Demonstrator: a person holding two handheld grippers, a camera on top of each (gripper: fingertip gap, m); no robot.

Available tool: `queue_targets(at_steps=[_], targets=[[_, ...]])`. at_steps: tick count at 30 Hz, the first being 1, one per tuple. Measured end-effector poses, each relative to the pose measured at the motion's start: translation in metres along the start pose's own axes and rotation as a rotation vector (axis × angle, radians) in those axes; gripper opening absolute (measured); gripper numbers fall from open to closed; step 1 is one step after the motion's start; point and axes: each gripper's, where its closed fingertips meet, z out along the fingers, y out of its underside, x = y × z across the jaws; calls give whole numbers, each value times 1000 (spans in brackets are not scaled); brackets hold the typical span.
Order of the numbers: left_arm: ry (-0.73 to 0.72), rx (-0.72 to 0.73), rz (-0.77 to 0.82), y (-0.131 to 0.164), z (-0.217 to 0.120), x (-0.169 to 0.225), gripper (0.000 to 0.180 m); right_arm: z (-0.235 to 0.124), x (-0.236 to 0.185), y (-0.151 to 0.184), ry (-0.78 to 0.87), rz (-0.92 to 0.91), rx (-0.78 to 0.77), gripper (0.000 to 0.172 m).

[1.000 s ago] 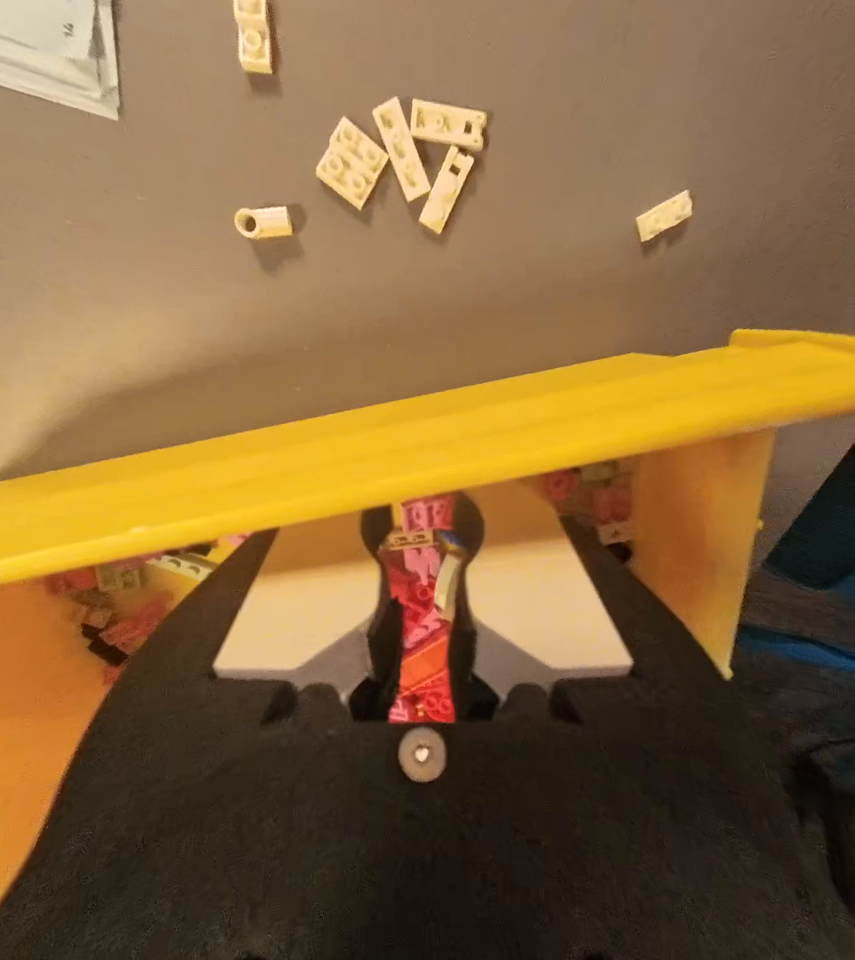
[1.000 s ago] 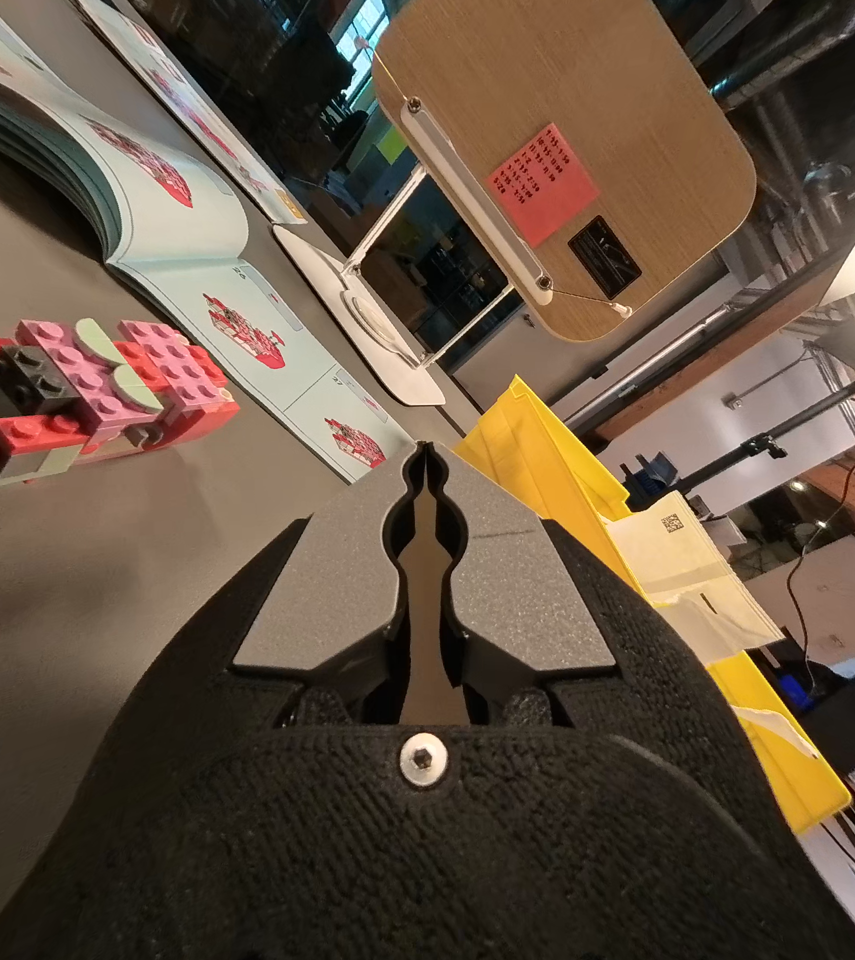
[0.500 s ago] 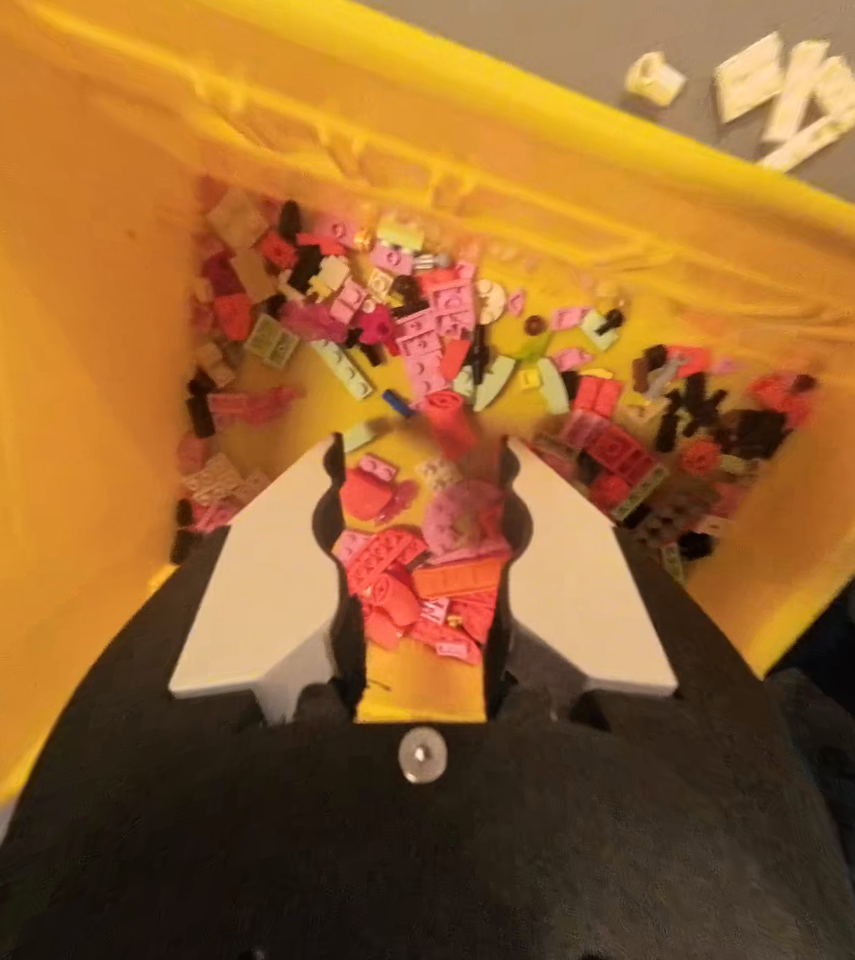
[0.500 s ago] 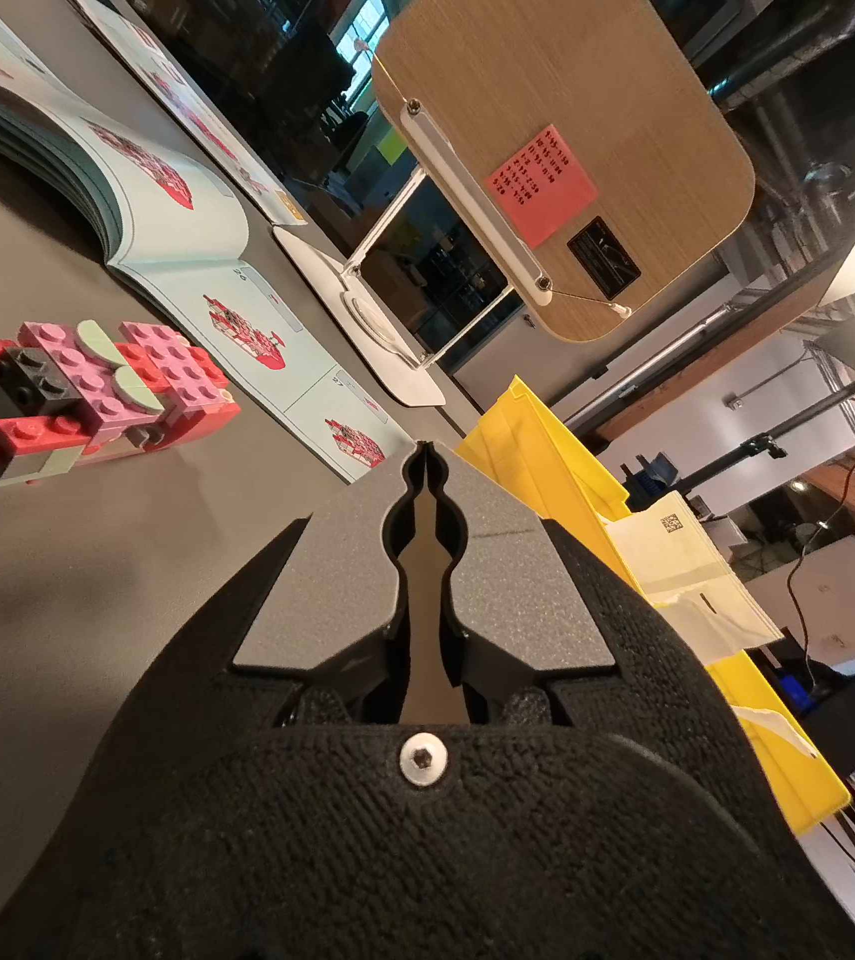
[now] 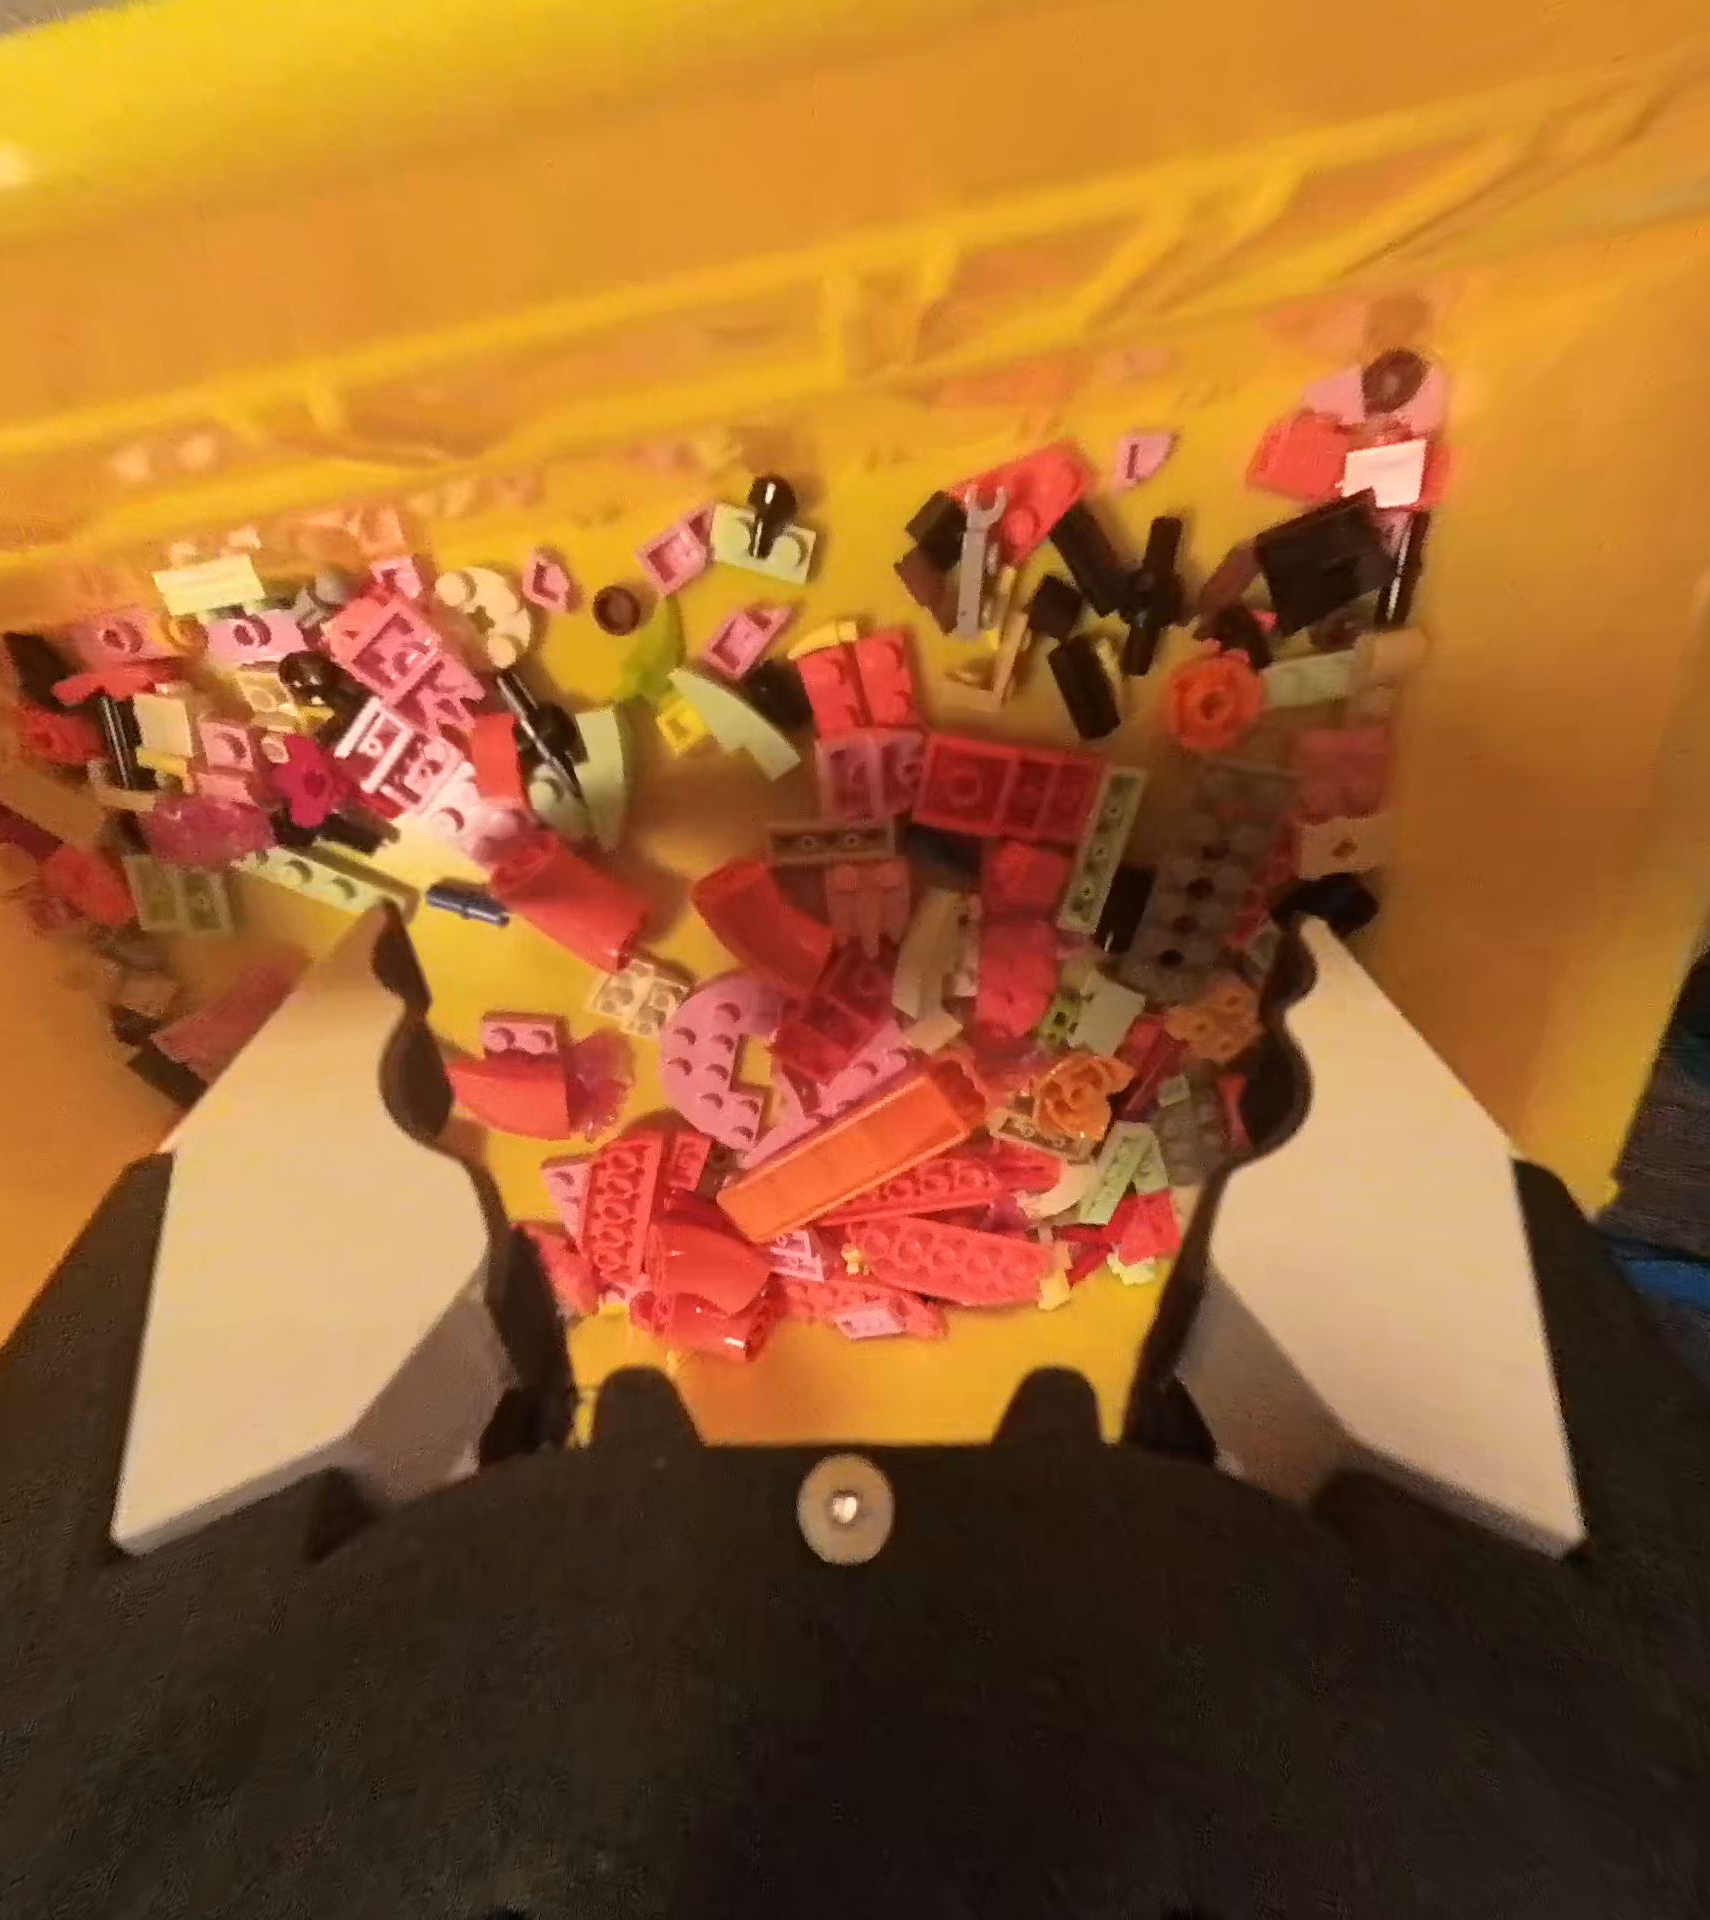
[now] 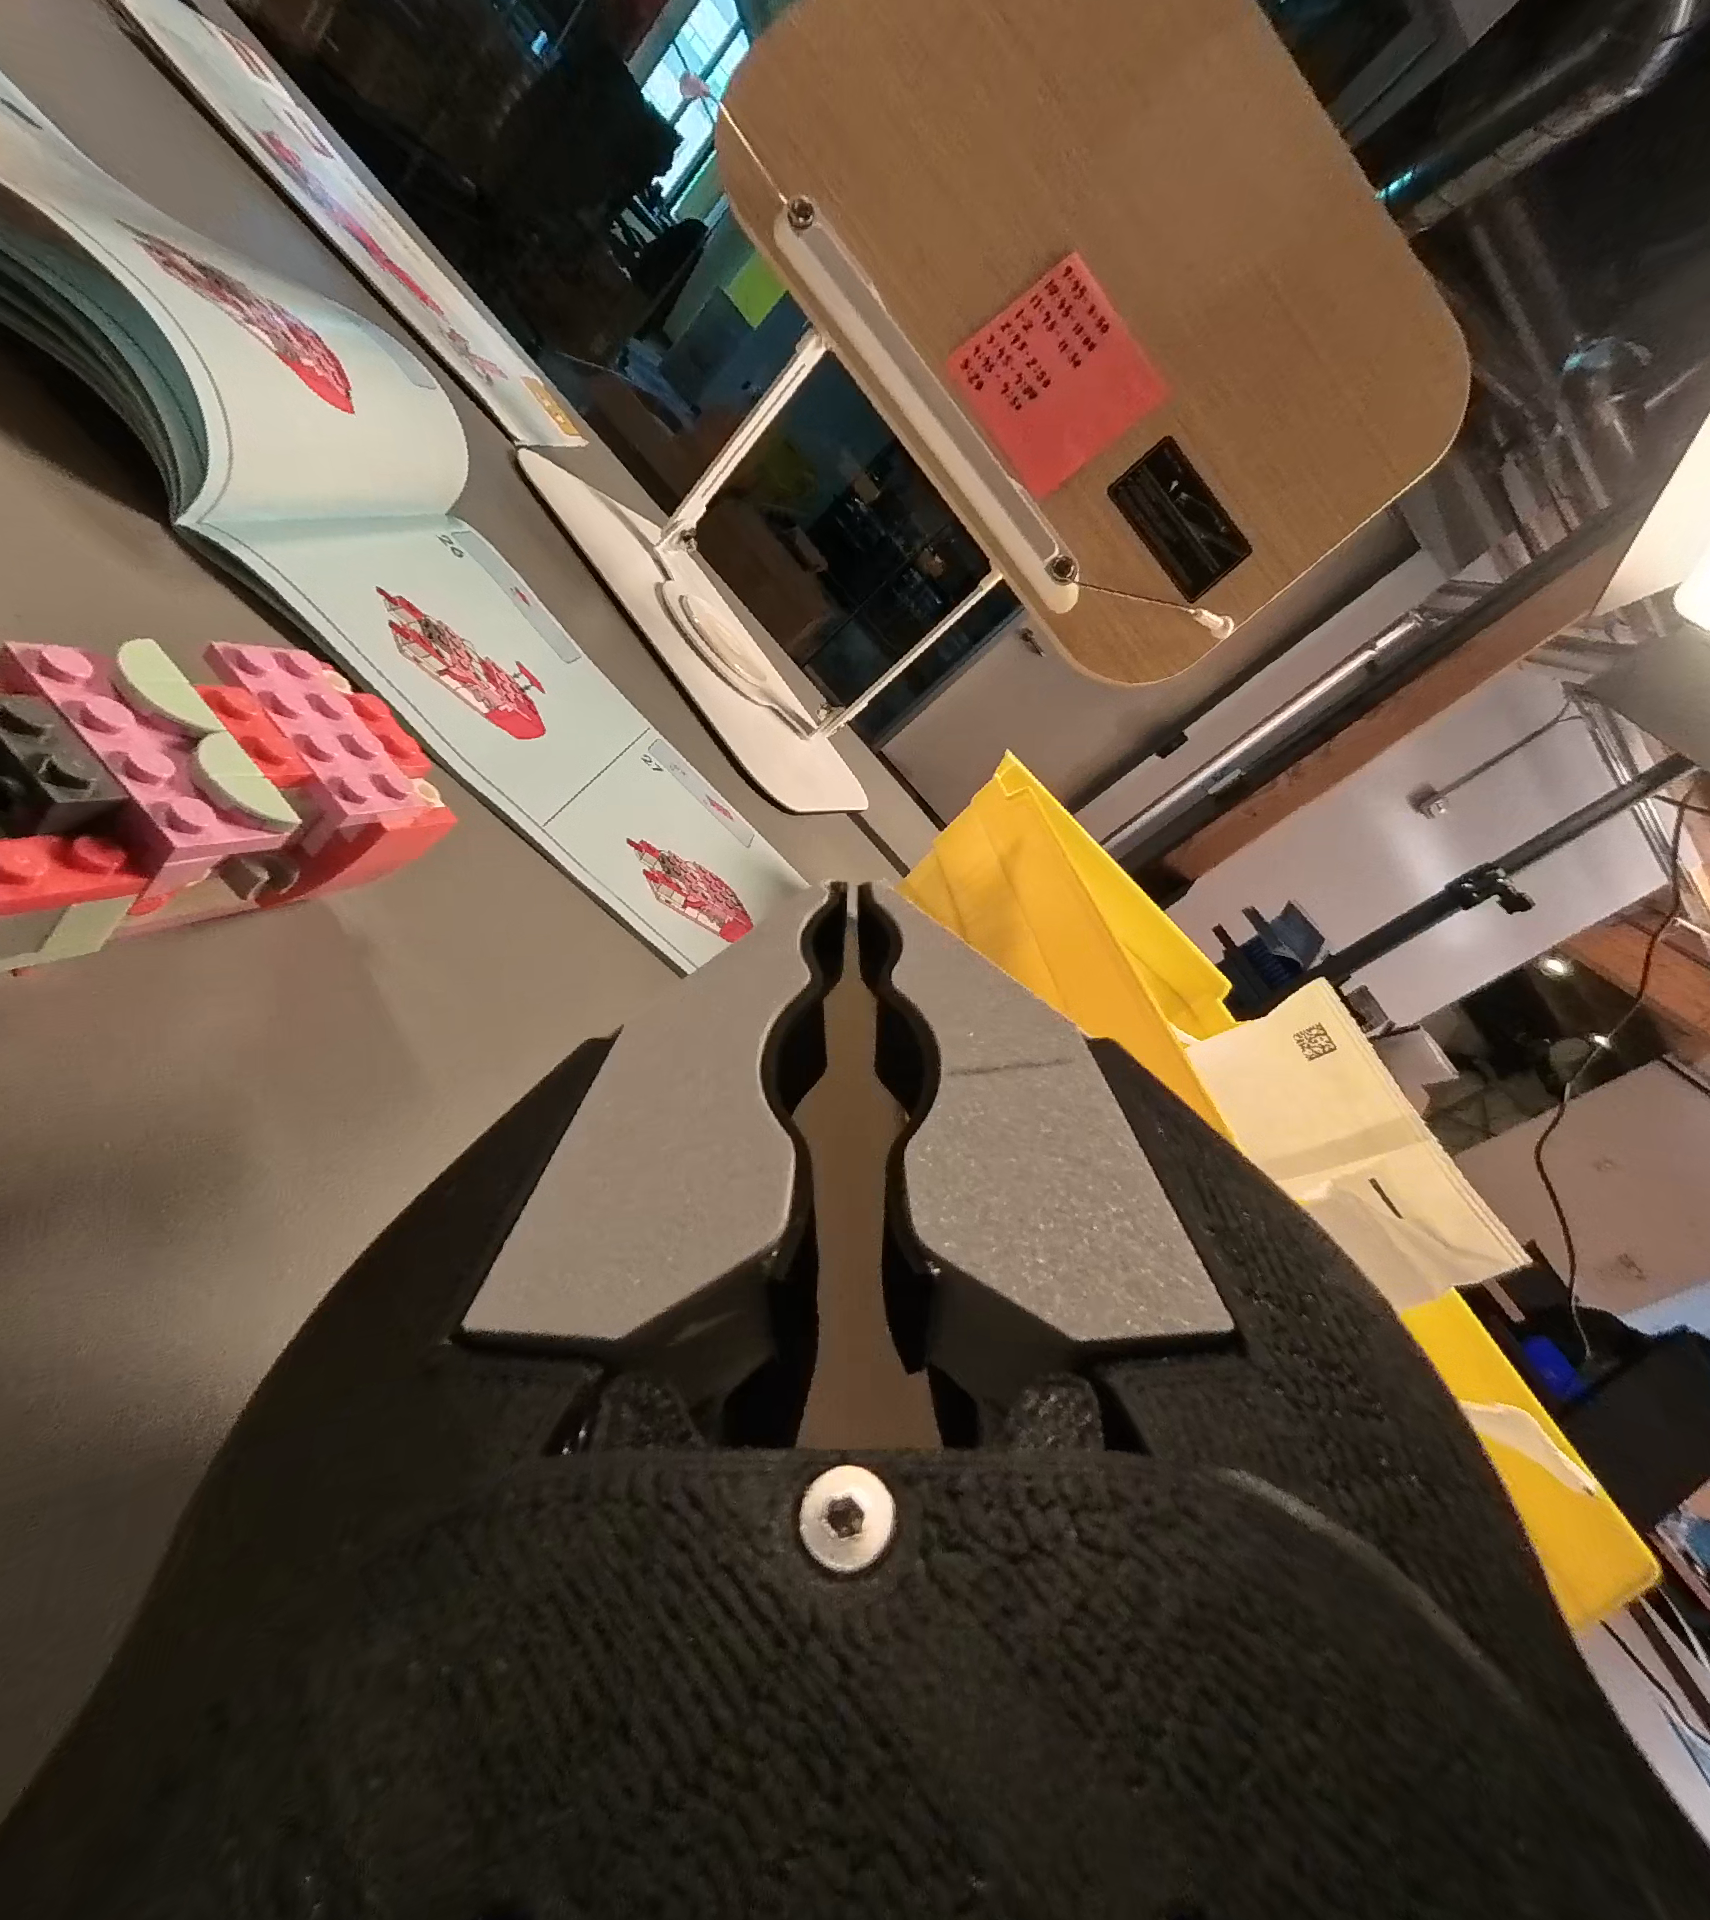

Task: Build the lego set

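My left gripper (image 5: 846,914) hung wide open and empty inside the yellow bin (image 5: 622,260), its pale fingers (image 5: 311,1122) spread either side of a heap of red, pink and black bricks (image 5: 830,987). My right gripper (image 6: 852,891) lay shut on nothing over the grey table (image 6: 155,1143), a brick model (image 6: 155,800) and open booklet (image 6: 363,499) ahead to its left, the bin just right.
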Motion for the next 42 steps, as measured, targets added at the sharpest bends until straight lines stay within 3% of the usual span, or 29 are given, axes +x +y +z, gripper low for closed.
queue_targets(at_steps=[7,12,15,19,25,29,34,37,42], targets=[[-40,-31,-21,-6,15,-13,157,1,-3,2,-11,-12,-11,0],[-226,-8,-176,-5,0,-63,157,2,-4,3,-16,-15,-15,0],[-344,21,-257,1,-14,-91,147,2,-4,3,-18,-15,-16,0],[-126,88,-145,-14,-11,-45,157,2,-4,3,-18,-14,-16,0],[-137,-60,8,-10,7,0,157,2,-1,0,1,-14,-3,0],[-143,-61,8,-16,11,2,157,1,-1,0,3,-13,-4,0],[-37,-74,-4,-16,17,12,158,1,-1,0,2,-12,-5,1],[40,6,-35,-28,12,21,157,1,-1,0,-1,-11,-3,0],[-4,43,-77,-40,18,15,157,2,-2,0,-4,-13,-5,0]])
